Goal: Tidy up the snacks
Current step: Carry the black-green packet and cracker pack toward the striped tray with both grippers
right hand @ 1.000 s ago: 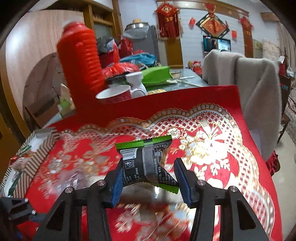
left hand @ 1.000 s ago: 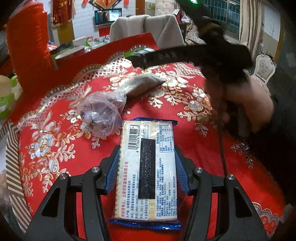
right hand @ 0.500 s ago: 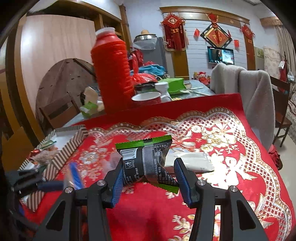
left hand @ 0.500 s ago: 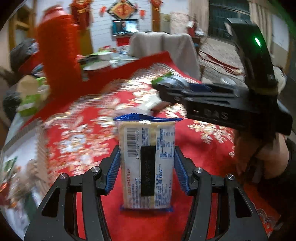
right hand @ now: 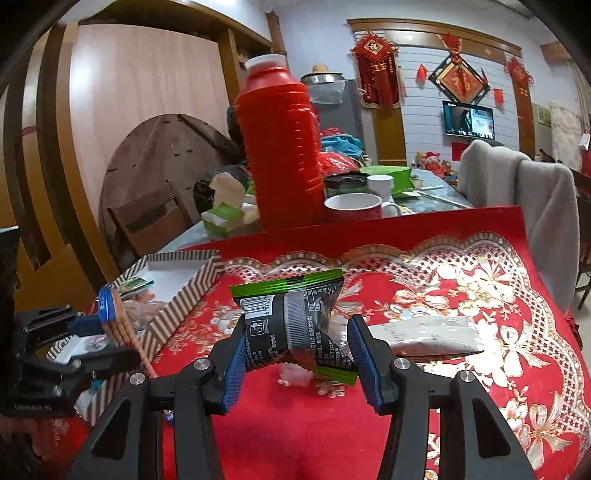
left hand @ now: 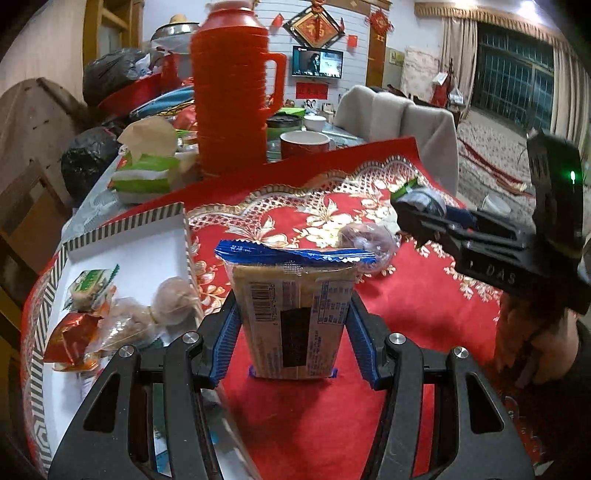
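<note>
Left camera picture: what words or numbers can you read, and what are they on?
"DAS": side of the right tongs holding the green packet.
"福": red diamond wall hanging.
Cracker packet: barcode digits and print too blurred to read.
Red sign under the television: too blurred.

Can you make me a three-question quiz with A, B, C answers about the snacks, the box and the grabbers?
1. Where is the striped box?
A. left of the cracker pack
B. on the chair
C. under the flask

2. What colour are the cracker pack's sealed ends?
A. green
B. blue
C. yellow

3. What is the right gripper doing?
A. hanging open and empty
B. closed on a cup
C. closed on the green-edged packet

Answers: 1 A, the box sits at the left in the left wrist view. 2 B, the crimped top edge is blue. 3 C, both pads press the packet's sides.
</note>
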